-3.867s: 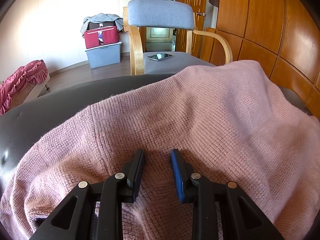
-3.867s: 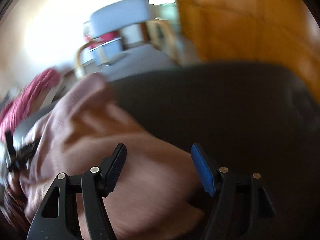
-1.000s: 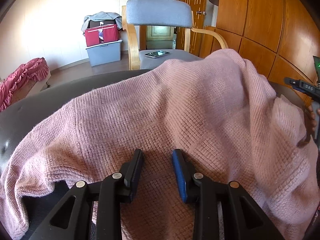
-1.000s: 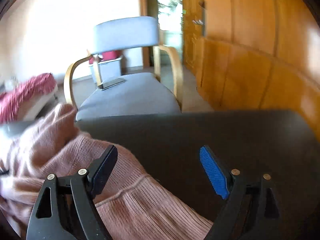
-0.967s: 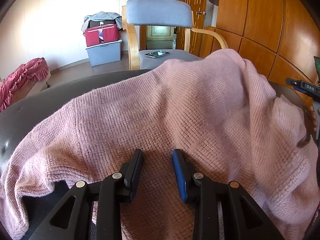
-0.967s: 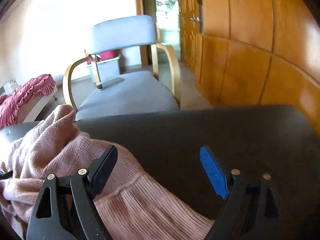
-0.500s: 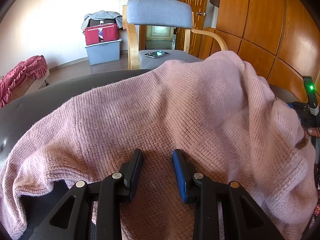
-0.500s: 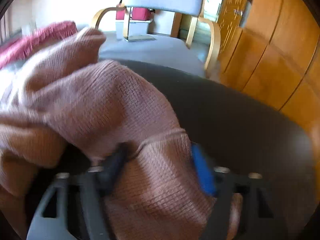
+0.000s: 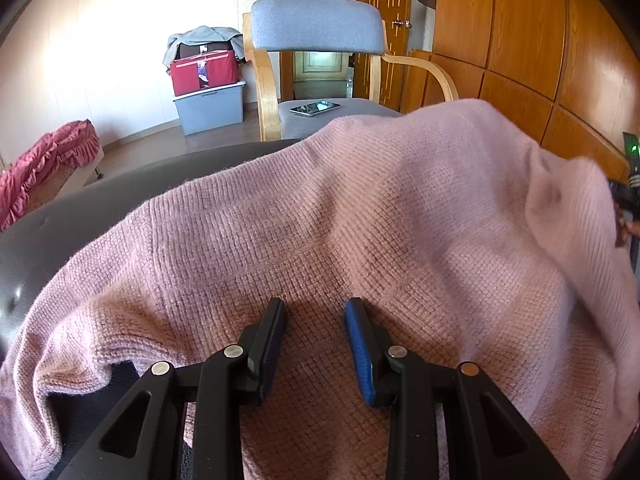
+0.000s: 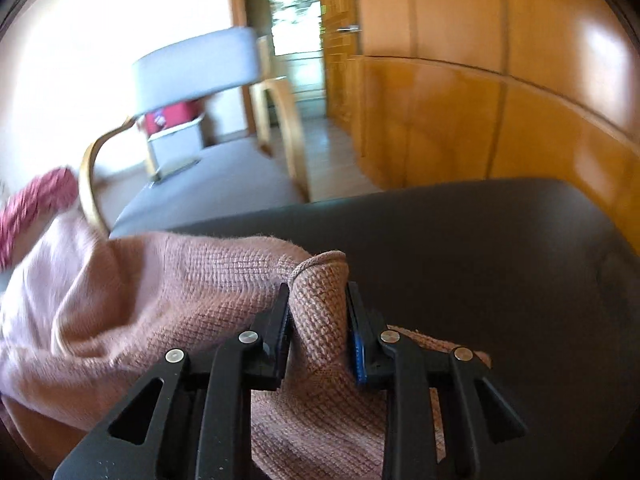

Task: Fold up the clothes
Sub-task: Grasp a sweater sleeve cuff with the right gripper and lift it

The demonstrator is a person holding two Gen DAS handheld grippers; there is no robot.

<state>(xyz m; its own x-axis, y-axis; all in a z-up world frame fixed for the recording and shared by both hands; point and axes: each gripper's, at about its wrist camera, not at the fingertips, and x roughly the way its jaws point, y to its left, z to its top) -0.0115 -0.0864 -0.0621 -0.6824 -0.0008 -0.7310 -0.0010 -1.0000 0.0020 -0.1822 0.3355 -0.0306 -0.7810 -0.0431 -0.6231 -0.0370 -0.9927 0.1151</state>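
A pink knit sweater (image 9: 360, 208) lies spread over a black padded table (image 9: 60, 232), humped up toward the far right. My left gripper (image 9: 316, 316) sits at the sweater's near edge, its narrow jaws shut on a pinch of knit; the hem beside it hangs off the surface. In the right wrist view, my right gripper (image 10: 318, 300) has a bunched fold of the sweater (image 10: 180, 292) between its pads. Its jaws are closing and both pads press on the fold. The right gripper's body (image 9: 630, 184) shows at the sweater's far right edge.
A grey armchair (image 9: 316, 32) with a phone (image 9: 315, 108) on its seat stands just beyond the table. A grey storage box (image 9: 210, 112) with a red bag sits by the wall, red ruffled fabric (image 9: 44, 164) lies at left, and wooden panels (image 9: 520, 40) line the right. Bare table (image 10: 500, 260) lies right of the sweater.
My right gripper went from wide open over the sweater's edge to closed on a bunched fold, shifting as it did. The sweater's right side is gathered. The left gripper stayed put.
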